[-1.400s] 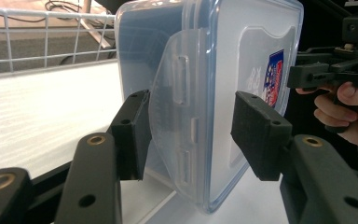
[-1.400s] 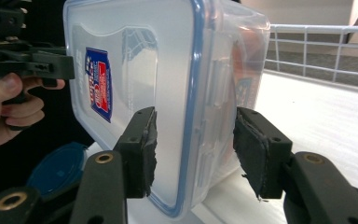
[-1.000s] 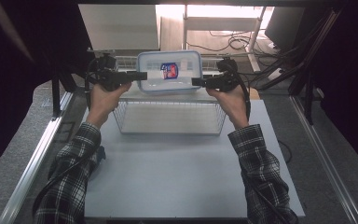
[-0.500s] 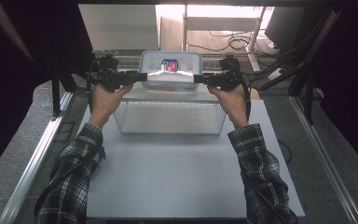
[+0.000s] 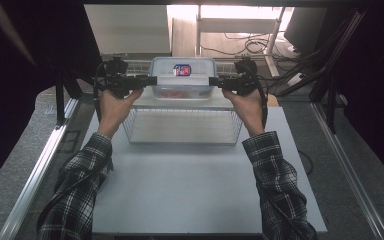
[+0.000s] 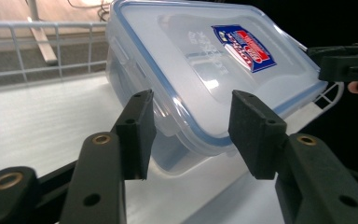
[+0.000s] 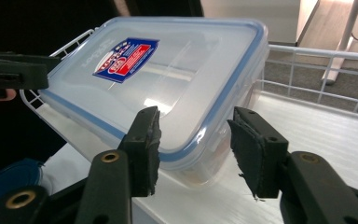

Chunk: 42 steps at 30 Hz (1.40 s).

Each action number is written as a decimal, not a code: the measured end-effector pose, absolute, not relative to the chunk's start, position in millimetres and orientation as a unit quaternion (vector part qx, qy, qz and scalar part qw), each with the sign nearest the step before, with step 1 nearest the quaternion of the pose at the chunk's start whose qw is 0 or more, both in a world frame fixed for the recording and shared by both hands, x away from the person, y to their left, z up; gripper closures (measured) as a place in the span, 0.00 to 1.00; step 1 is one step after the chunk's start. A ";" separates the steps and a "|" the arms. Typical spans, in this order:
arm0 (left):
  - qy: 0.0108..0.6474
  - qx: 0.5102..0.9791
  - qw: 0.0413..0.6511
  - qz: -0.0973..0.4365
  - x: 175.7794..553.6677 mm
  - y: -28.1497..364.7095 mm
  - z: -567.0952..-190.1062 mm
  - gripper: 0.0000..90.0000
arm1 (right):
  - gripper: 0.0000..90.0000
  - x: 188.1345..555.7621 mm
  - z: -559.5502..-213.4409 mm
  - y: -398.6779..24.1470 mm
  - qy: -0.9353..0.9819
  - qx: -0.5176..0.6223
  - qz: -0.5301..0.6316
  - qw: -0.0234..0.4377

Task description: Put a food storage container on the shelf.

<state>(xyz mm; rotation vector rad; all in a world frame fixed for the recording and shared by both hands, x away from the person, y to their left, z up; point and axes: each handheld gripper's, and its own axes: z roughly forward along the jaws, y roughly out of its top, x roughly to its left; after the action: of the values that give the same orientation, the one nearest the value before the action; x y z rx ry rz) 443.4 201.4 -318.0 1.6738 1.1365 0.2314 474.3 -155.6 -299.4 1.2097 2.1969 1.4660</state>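
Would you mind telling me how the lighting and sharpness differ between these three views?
High view: the background behind the container is blown out by bright light while both sides fall into near-black shadow; the table is evenly lit. Left gripper view: the lid is sharp, with soft glare on it, and the black jaws lose detail. Right gripper view: similar, with a bright reflection streak across the lid.

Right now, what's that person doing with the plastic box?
A person in a checked shirt holds a pair of tongs in each hand, one at each short end of a clear plastic food container with a blue-rimmed lid. The left tongs and right tongs have just been closing, and each pair straddles an end of the box without clearly pinching it. The box sits at the far end of a white wire basket.
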 end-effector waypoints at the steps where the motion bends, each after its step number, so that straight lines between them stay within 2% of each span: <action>1: 0.475 0.700 0.525 0.095 442.6 201.8 -317.9 0.59 | 0.60 474.1 -299.1 -156.1 0.750 0.414 0.502 0.120; 3: 0.471 0.702 0.526 0.096 439.4 202.5 -317.5 0.60 | 0.64 473.5 -299.3 -156.5 0.748 0.413 0.506 0.116; 11: 0.466 0.709 0.520 0.099 434.7 204.3 -315.1 0.65 | 0.63 463.3 -297.0 -153.2 0.755 0.410 0.498 0.114; 42: 0.468 0.704 0.525 0.096 431.0 203.9 -316.2 0.64 | 0.61 453.4 -293.0 -146.8 0.766 0.404 0.481 0.137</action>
<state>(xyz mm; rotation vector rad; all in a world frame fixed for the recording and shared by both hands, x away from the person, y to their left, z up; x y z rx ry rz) 431.0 203.9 -316.2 1.6855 1.1202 0.2305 453.4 -146.8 -293.0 1.1685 2.2165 1.3914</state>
